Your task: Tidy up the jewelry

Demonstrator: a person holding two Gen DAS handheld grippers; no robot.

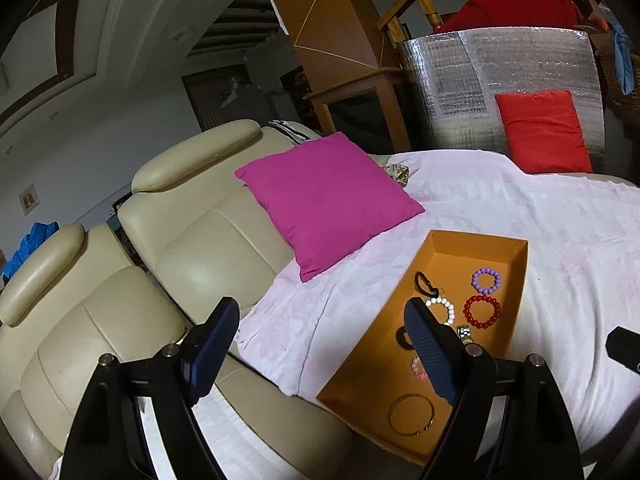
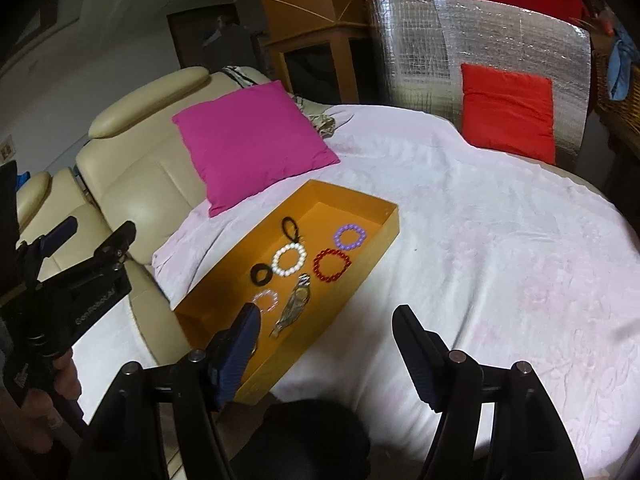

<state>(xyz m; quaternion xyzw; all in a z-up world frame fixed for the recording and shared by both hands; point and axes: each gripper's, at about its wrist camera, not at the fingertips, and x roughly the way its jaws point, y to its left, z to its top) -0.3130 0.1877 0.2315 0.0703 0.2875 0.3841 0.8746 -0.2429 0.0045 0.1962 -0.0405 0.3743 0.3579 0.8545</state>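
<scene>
Hovering both tools, the left tool [image 1: 320, 344] and right tool [image 2: 326, 344], released and empty, we risk snagging neighbouring bracelets in the crowded orange box [image 2: 384, 232] at frame centre.

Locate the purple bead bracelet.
The purple bead bracelet lies in the orange tray near its far end, just beyond the red bead bracelet.

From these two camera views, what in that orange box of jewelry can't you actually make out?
- Gold bangle: clear in the left wrist view; in the right wrist view that gripper's own finger covers it.
- Watch: whole in the right wrist view; in the left wrist view only a sliver shows behind a finger.
- Pink bracelet: pale, beads blurred; mostly hidden in the left wrist view.
- Near end of the orange box: cut off by the gripper bodies in both views.
</scene>
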